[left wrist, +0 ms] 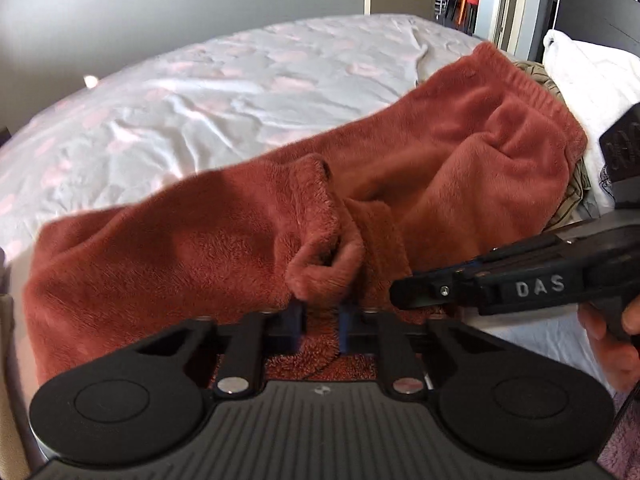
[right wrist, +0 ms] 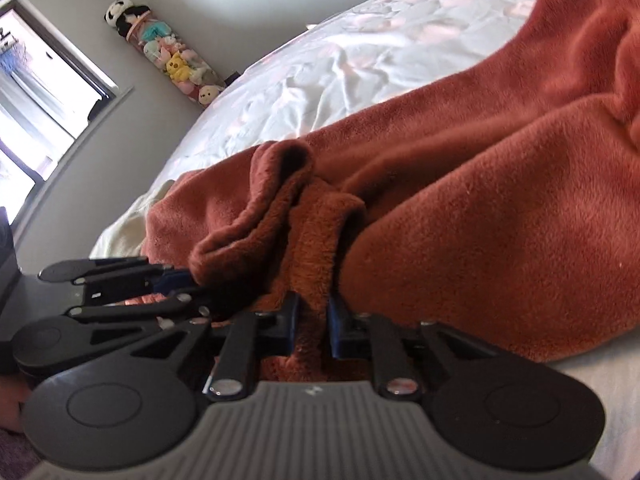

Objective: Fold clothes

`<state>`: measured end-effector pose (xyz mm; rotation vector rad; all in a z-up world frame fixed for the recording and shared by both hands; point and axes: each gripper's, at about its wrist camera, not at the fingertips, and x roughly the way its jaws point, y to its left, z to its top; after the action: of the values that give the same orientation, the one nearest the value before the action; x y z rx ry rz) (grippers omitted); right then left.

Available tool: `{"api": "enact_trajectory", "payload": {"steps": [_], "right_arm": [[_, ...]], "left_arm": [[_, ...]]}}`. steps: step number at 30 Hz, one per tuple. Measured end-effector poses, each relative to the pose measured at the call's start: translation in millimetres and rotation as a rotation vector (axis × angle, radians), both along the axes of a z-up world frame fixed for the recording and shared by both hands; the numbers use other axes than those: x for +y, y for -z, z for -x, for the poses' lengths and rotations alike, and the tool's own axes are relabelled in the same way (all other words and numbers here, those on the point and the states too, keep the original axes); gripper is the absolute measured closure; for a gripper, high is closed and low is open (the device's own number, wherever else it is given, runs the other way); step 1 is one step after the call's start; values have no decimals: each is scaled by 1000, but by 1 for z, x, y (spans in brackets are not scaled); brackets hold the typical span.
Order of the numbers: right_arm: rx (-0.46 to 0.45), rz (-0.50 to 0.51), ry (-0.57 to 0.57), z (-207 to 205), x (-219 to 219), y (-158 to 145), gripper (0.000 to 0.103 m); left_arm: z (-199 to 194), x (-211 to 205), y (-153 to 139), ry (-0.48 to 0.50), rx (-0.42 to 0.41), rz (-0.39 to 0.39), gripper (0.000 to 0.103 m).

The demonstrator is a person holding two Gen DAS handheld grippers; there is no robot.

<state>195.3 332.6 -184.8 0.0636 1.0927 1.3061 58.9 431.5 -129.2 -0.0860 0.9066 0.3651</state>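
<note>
Rust fleece garment [left wrist: 240, 248] bunched between left gripper [left wrist: 322, 322] and right gripper [right wrist: 312, 322] fingers (both clamped on cuff folds), bed [left wrist: 200, 92] beneath.

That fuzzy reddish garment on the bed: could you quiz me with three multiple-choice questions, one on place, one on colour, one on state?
1. Where does the fleece garment lie?
A. On the bed
B. On a chair
C. On the floor

2. What colour is it?
A. Blue
B. Rust red
C. Green

3. How do the left gripper and right gripper stand?
A. Both open
B. One shut
C. Both shut on fabric

Answers: 1 A, it spreads over the pale sheet. 2 B, rust red in both views. 3 C, fabric is pinched between each pair of jaws.
</note>
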Motion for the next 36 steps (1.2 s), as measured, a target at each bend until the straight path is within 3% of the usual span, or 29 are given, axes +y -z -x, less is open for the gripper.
{"api": "enact_trajectory", "payload": {"steps": [5, 8, 11, 14, 17, 19, 21, 23, 25, 30, 36], "right_arm": [[10, 1, 7, -1, 4, 2, 86], [4, 3, 13, -1, 4, 1, 86], [4, 0, 20, -3, 2, 1, 86], [-8, 2, 39, -6, -4, 0, 86], [-21, -33, 99, -14, -19, -8, 84], [-43, -81, 140, -19, -31, -18, 82], [-59, -122, 139, -17, -35, -25, 81], [-73, -159, 131, -12, -36, -31, 73], [-110, -184, 104, -4, -34, -37, 65], [-148, -150, 36, 12, -20, -48, 65], [-218, -86, -73, 33, 13, -64, 65]], "left_arm": [[12, -29, -40, 106, 44, -122, 93], [8, -45, -33, 153, 103, -162, 93], [-2, -47, -2, 141, 132, -94, 93], [-5, -46, 23, 108, 101, -3, 91], [-3, -51, 26, 82, 81, -24, 89], [2, -55, 19, 90, 72, -49, 81], [8, -56, 10, 90, 57, -57, 60], [20, -50, -1, 66, 30, -36, 52], [34, -42, -11, 43, 28, -43, 52], [72, -9, -26, -32, 74, -142, 52], [117, 51, -19, -73, 161, -211, 59]]}}
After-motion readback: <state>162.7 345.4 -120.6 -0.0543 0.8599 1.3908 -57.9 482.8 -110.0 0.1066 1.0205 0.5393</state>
